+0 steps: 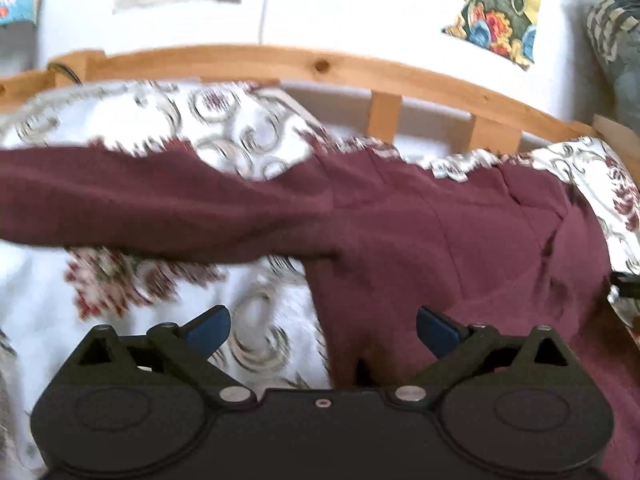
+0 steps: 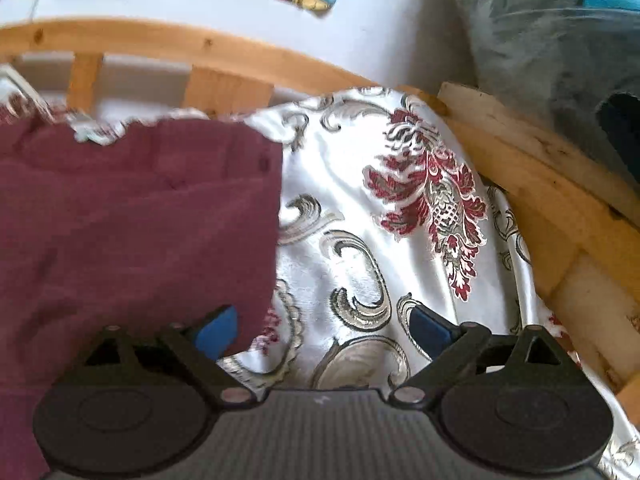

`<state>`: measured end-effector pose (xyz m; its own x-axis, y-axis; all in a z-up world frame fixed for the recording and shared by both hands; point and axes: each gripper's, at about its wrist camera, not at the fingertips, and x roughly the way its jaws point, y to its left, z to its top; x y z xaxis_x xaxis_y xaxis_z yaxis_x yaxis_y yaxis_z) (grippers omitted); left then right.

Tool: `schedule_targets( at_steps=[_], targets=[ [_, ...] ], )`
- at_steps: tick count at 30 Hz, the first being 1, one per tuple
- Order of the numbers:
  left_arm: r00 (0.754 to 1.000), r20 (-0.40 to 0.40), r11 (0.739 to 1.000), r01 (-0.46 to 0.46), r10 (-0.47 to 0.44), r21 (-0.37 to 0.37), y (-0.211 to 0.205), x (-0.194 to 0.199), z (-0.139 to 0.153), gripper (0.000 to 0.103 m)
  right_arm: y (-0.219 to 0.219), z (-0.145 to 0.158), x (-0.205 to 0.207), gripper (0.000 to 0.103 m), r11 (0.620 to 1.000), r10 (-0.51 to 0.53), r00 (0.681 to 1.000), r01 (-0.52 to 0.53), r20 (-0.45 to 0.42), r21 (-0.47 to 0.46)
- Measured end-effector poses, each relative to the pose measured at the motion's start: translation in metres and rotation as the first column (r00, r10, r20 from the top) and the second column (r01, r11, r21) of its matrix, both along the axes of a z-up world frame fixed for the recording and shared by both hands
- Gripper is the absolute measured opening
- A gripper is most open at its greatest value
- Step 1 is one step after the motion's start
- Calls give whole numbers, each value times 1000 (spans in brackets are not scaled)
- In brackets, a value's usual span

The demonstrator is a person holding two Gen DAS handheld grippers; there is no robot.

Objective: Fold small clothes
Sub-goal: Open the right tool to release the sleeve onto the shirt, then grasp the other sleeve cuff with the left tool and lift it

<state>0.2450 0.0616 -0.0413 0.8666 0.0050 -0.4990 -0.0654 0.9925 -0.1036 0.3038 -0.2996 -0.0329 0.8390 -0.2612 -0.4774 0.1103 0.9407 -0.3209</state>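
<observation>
A maroon garment point(image 1: 420, 232) lies spread on a white patterned bedspread point(image 1: 248, 128), one long part reaching left across the left wrist view. My left gripper point(image 1: 323, 330) is open and empty, its blue pads wide apart just above the garment's near edge. In the right wrist view the maroon garment point(image 2: 132, 216) fills the left half, its right edge running down the middle. My right gripper point(image 2: 322, 330) is open and empty; its left pad point(image 2: 216, 330) sits at the garment's lower right corner, its right pad over the bedspread point(image 2: 360, 220).
A curved wooden bed rail with slats point(image 1: 384, 76) runs behind the garment and continues at the right point(image 2: 540, 184). A white wall with colourful pictures point(image 1: 496, 12) is behind. A grey bundle point(image 2: 552, 40) sits at the far right.
</observation>
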Motion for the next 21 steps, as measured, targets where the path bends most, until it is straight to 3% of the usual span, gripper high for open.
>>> schedule_targets(
  at_steps=[4,9,11,15,21],
  targets=[
    [989,58,990,-138,137,13,14,-12,23,102,13,16,-36,103,991,115,993,-116,15,72],
    [952,45,952,-303,302,36,46,-29,37,102,55,27,-89,103,954,274,961,-277,40,118],
    [921,47,922,-387,386,8,68,-37,47,102,74,27,-110,103,933,340,939,-343,50,105],
    [854,18,849,-515,520,-117,116,-59,67,102,108,25,-143,103,896,433,901,-435,42,91],
    [793,-97,768,-607,601,-205,178,-64,68,102,132,35,-172,103,871,476,879,-469,-15,145]
  ],
)
